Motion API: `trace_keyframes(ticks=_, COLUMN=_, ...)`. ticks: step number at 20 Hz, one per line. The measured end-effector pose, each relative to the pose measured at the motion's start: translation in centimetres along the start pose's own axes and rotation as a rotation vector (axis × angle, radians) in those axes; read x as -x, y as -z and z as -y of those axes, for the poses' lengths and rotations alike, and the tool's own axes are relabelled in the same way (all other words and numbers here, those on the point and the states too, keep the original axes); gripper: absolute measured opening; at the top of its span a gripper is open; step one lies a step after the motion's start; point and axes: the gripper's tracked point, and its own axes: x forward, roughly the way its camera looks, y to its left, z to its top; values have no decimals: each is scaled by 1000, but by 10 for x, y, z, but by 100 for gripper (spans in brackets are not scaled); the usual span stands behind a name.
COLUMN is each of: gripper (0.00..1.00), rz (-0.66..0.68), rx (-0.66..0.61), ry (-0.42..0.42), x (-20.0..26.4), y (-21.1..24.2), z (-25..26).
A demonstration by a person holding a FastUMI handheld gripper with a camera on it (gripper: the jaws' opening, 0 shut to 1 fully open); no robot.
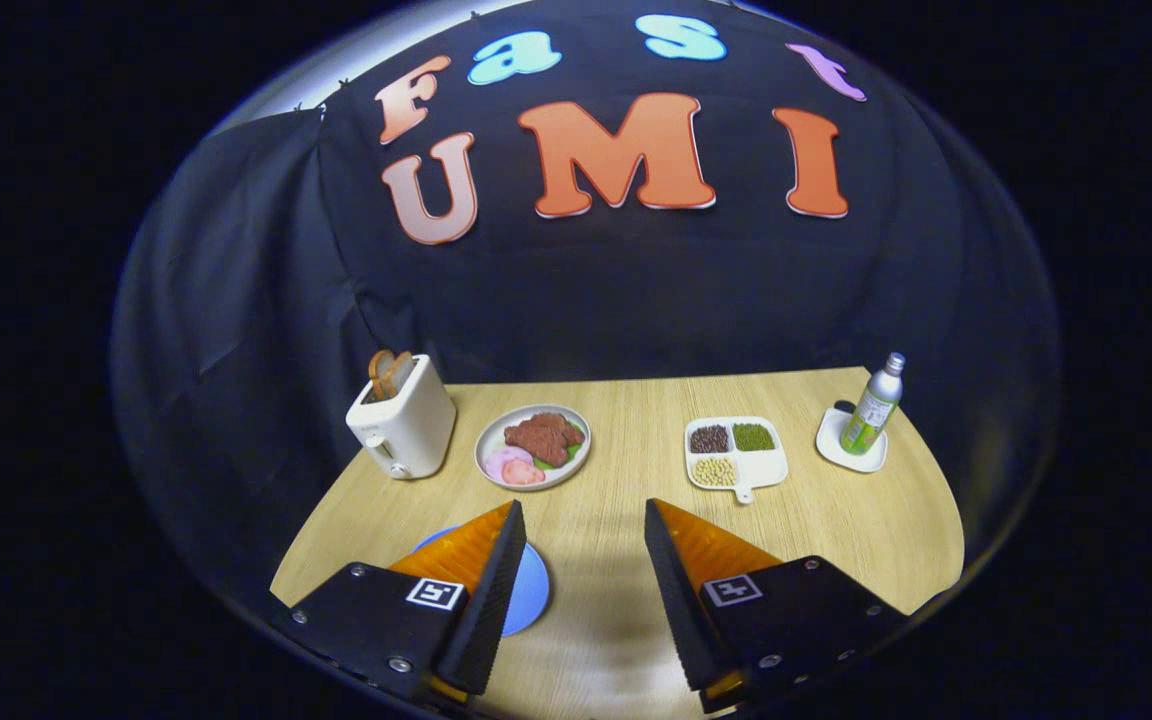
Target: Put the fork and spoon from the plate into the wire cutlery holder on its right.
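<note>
**Jaws open over worktop, blue plate under left finger**

I've got the gripper (pixel 584 520) w/ jaws spread wide, nothing between them but bare light wood worktop (pixel 616 500). Round blue plate (pixel 528 590) sits mostly hidden beneath the left finger; can't see fork or spoon on it. Beyond the fingers: white toaster w/ bread slices (pixel 402 418), round white plate of meat (pixel 533 446), white divided tray of beans (pixel 735 454), green bottle on a white coaster (pixel 871 408).
</note>
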Motion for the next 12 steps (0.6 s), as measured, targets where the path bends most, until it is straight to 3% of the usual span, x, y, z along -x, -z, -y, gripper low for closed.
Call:
trace_keyframes(ticks=3, gripper=76, rz=37, rx=12, ry=-15, x=-1, y=0, z=-25)
trace_keyframes(ticks=12, gripper=83, rz=-72, rx=2, ry=-70, x=-29, y=64, z=-96)
